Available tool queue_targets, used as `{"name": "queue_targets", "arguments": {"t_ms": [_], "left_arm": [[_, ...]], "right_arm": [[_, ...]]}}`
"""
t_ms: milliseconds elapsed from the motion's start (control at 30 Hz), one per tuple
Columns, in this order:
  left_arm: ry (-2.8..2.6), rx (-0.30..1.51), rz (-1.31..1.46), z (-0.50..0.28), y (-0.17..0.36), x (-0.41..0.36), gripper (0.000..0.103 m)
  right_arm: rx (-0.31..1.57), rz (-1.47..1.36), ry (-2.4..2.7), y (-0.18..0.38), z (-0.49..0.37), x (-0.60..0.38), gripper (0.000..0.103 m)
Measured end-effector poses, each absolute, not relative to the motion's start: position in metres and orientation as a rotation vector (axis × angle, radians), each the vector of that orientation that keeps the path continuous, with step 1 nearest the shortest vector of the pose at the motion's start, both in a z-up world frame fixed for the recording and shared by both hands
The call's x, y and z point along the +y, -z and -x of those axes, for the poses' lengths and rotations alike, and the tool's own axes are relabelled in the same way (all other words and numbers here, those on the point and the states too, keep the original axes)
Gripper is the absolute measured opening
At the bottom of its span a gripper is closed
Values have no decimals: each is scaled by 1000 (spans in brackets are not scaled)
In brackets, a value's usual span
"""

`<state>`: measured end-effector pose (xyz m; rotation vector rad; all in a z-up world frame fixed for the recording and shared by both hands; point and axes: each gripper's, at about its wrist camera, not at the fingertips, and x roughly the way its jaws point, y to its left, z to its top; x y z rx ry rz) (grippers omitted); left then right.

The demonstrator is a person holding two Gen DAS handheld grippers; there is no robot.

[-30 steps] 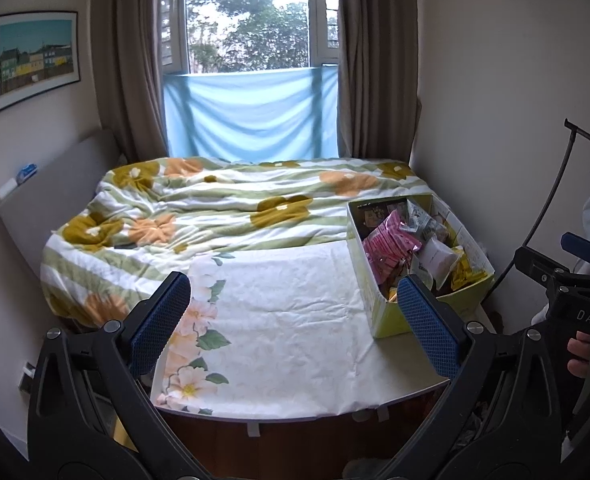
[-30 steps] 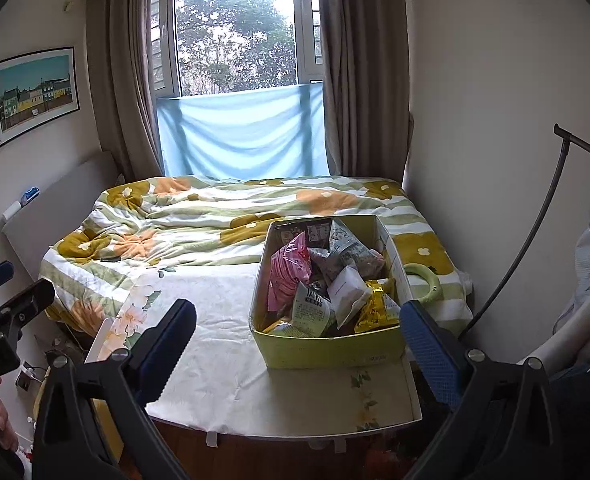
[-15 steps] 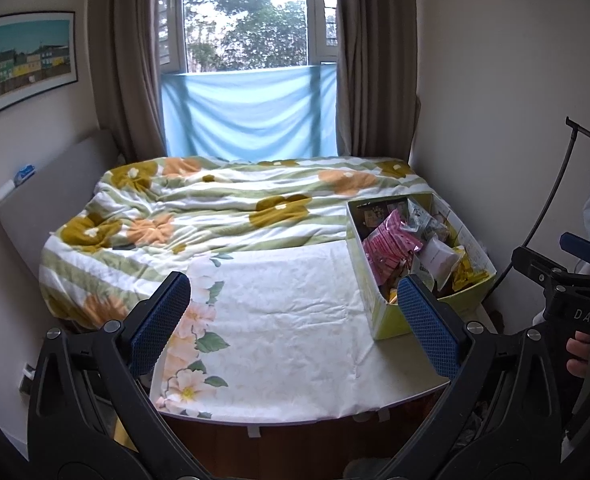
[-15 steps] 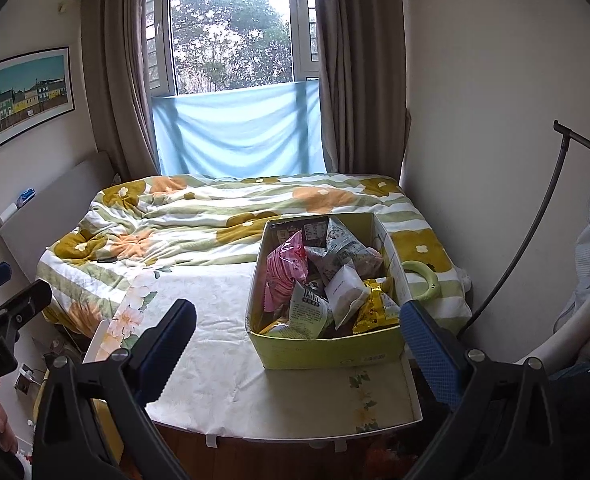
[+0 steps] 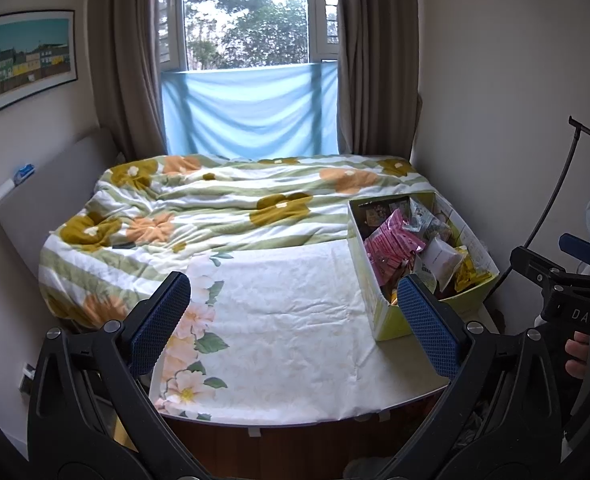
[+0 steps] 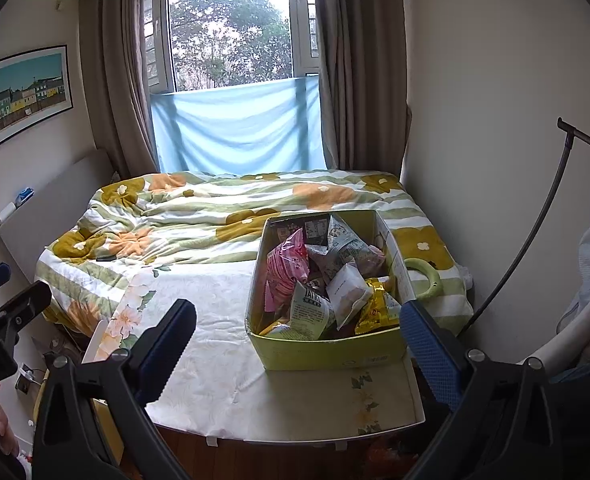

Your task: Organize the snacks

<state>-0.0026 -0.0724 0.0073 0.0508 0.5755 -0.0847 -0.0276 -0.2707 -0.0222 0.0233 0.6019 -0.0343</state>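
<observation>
Right wrist view: both claws, right claw (image 6: pixel 297 334) and left claw (image 5: pixel 293 320), gape wide and empty, snack box (image 6: pixel 327 354) just ahead on bench (image 6: pixel 215 360); loosely heaped packets could snag, spilling neighbours or dragging the box off the near edge.

Yellow-green cardboard box (image 6: pixel 327 350) sits at 3 o'clock on white floral-cloth table (image 6: pixel 223 360) | crinkly snack packets (image 6: pixel 327 276) in it | flower-patterned quilted bed (image 6: pixel 199 216) behind, 12 o'clock
</observation>
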Motion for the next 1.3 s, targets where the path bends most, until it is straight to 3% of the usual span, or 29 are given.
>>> {"name": "queue_targets", "arguments": {"t_ms": [1300], "left_arm": [[54, 531, -53, 9, -7, -75, 102]], "right_arm": [[607, -26, 32, 22, 25, -275, 101]]}}
